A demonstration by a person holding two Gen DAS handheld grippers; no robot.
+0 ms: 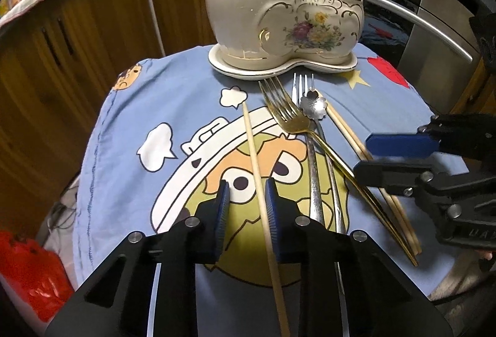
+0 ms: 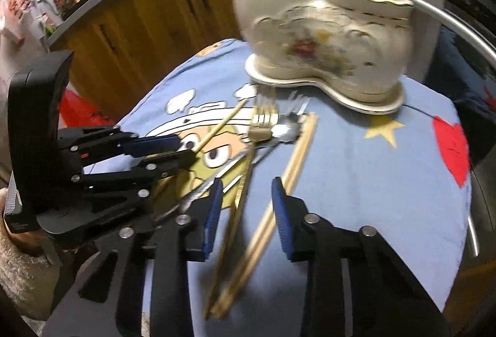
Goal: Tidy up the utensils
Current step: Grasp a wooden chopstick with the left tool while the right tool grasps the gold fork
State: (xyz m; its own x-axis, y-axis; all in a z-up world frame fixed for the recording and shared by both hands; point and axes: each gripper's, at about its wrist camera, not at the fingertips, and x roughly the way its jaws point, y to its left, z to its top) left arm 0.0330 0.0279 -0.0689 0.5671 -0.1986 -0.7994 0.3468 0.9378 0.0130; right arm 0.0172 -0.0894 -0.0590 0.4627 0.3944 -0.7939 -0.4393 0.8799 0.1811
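A small tabletop is seen from two claw-mounted cameras, covered by a blue cartoon-print cloth (image 1: 192, 82). At its far edge a cream ceramic holder (image 1: 279, 11) with gold trim and a painted flower bouquet is set on a matching saucer (image 1: 223, 65); two compartments are visible, a tall one and a lower one.

In front of the holder the utensils are laid loose on the cloth. A gold fork (image 1: 288, 117) is crossed over a silver fork (image 1: 313, 175), with a flower-shaped silver spoon (image 1: 313, 104) just beside their heads. A pair of chopsticks (image 1: 350, 138) is laid to the right of these, running toward the near edge. A single chopstick (image 1: 257, 169) is laid apart to the left.

The left claw (image 1: 247, 197) is lowered over the single chopstick, its blue-padded jaws narrowed, with the stick between them close against the right pad; whether it is actually pinched cannot be told.

The right claw (image 2: 246, 200) is seen in a motion-blurred view, jaws partly narrowed and not yet touching anything, with the gold fork's handle and the chopstick pair passing between them.

Wooden cupboards (image 1: 77, 58) and an oven front (image 1: 403, 11) are visible behind.
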